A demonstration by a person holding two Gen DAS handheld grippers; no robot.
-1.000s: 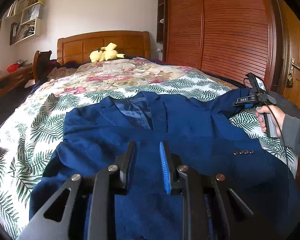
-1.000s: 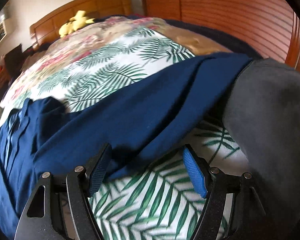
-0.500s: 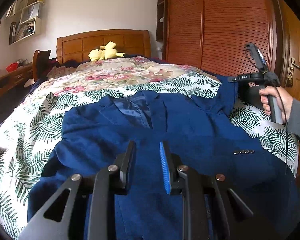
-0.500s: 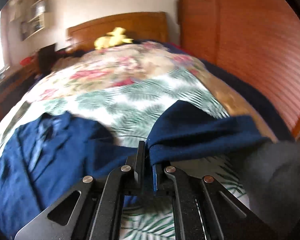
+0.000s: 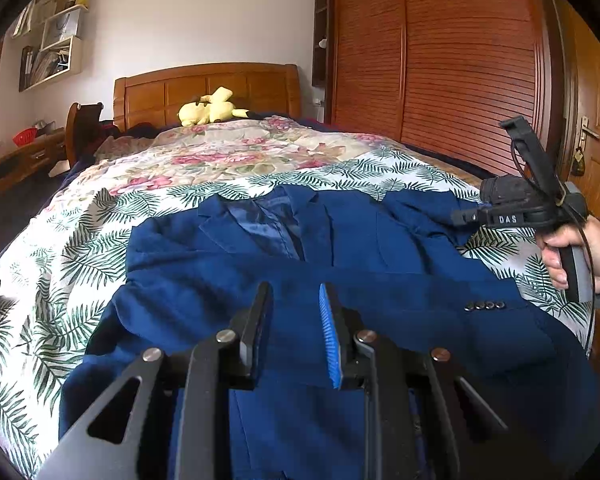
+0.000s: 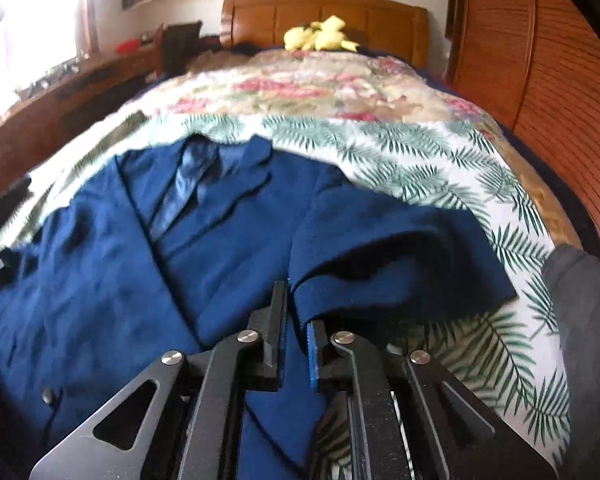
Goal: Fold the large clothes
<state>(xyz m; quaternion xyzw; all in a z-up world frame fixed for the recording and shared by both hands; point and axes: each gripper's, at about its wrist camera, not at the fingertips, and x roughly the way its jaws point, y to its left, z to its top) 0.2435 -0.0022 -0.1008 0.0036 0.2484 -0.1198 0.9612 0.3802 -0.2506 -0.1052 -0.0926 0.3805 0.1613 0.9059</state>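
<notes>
Right gripper (image 6: 294, 332), apparently clamping the blue jacket's (image 6: 100, 264) sleeve (image 6: 392, 256), just loosened.

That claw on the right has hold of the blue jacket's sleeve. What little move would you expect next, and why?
Probably carry the sleeve further across and lay it on the jacket's chest. The right claw has fabric pinched between its pads, though its jaws have just eased open slightly. The sleeve is doubled back only partway, and the front lies flat on the bedspread.

A blue jacket (image 5: 340, 280) lies spread across the bed (image 5: 60, 264); the left gripper (image 5: 292, 320) hovers over it, jaws slightly apart, nothing between.
</notes>
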